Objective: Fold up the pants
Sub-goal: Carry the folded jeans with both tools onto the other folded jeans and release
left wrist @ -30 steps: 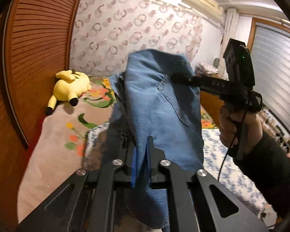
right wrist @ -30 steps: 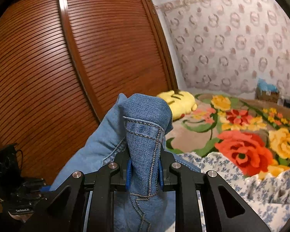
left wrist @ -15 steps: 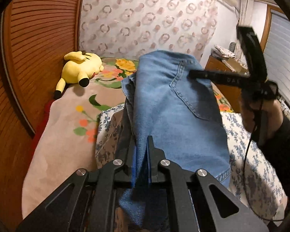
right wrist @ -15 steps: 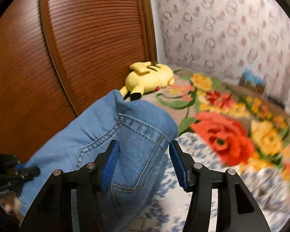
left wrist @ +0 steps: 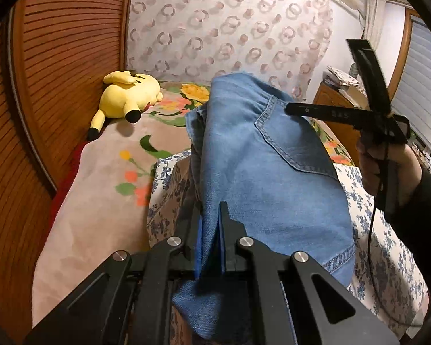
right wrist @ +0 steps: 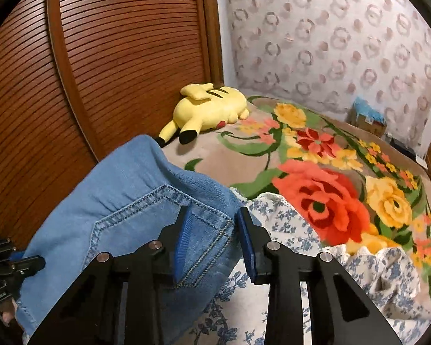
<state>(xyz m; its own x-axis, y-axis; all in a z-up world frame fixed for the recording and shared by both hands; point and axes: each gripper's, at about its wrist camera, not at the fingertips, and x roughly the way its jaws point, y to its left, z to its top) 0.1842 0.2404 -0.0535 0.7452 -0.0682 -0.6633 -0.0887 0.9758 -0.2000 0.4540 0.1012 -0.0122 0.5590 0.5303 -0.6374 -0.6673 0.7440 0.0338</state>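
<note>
Where the left wrist view begins, nearest the lens, the left claw point(left wrist: 209, 238) stands pinched together on a fold of the blue denim pants point(left wrist: 261, 172), cloth gripped between its blue pads.

Pants: bunched, held up over the bed, a back pocket facing the left camera; lower edge hangs below the left claw.

Right claw point(right wrist: 215, 244): jaws closing, a stitched pocket corner of the pants point(right wrist: 123, 201) between the pads; the left pad point(right wrist: 184, 241) lies against the denim, the right pad stands clear of it, so nothing is clamped. In the left wrist view the same tool point(left wrist: 344, 112) reaches in from the right, its tip at the pocket's upper corner, carried by a hand point(left wrist: 388, 166) in a dark sleeve.

Under the pants: white sheet with blue flower print point(right wrist: 287, 230), rumpled, lying on the bed.

Beyond: floral blanket point(right wrist: 324, 172) with large red and yellow blooms covering the bed.

Further: yellow plush toy point(right wrist: 209, 109), lying on the blanket beside the slatted wooden wardrobe door point(right wrist: 115, 57).

Farthest: wall hanging with ring pattern point(right wrist: 330, 43); small box point(right wrist: 367, 120) at the bed's far edge.
</note>
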